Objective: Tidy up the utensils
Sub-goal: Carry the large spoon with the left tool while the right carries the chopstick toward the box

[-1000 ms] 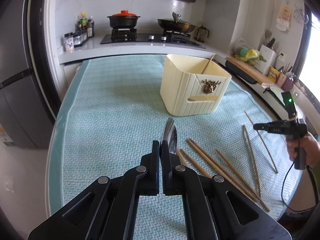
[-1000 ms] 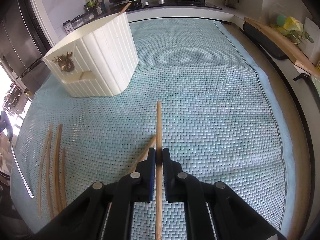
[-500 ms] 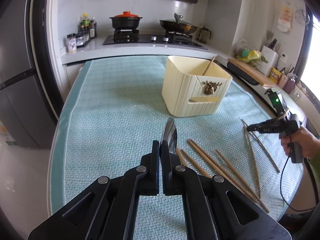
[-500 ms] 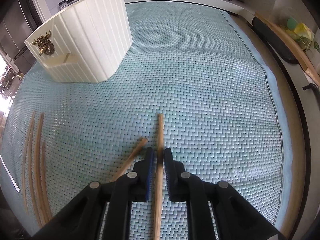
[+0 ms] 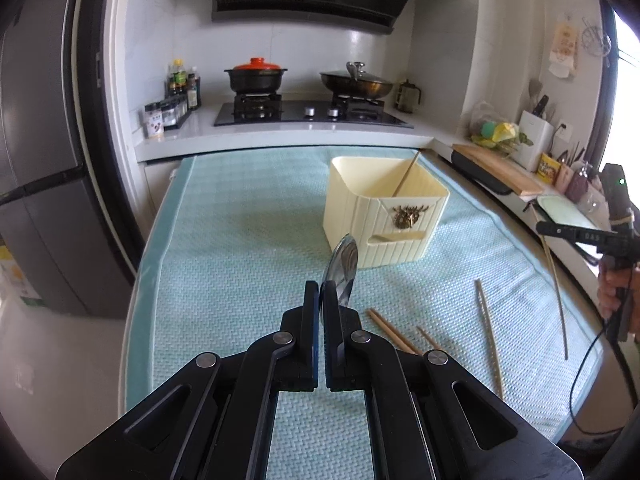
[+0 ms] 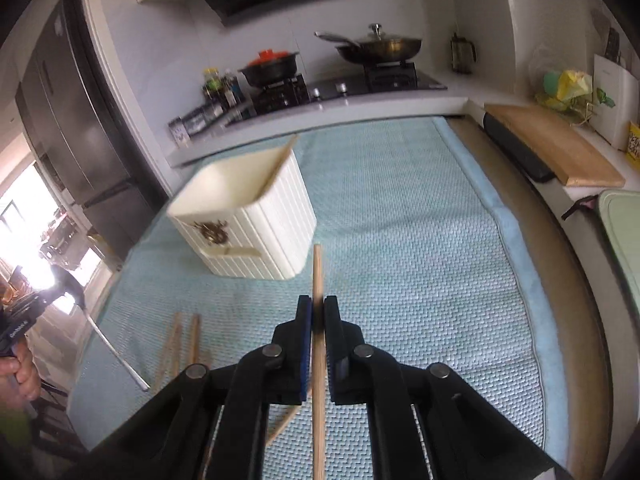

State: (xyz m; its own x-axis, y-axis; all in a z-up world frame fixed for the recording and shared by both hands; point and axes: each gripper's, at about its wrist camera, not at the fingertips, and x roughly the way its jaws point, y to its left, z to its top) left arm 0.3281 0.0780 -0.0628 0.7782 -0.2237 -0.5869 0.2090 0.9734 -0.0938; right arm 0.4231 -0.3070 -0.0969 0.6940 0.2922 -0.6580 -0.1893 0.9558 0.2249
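The left tool (image 5: 321,294) is pressed together on a metal spoon (image 5: 342,270); the bowl projects ahead of the tips, clear of the teal mat (image 5: 240,280). The right tool (image 6: 317,312) pinches one wooden chopstick (image 6: 317,268) lengthwise between its pads, raised above the counter. The cream utensil holder (image 5: 384,216) stands ahead of both tools, one stick leaning inside. Loose chopsticks (image 5: 488,332) lie on the mat right of the left tool.

Glossy metal spoon (image 5: 342,266), matt wooden chopstick (image 6: 318,280), ribbed plastic holder (image 5: 384,216), rough woven cloth mat (image 5: 240,264).
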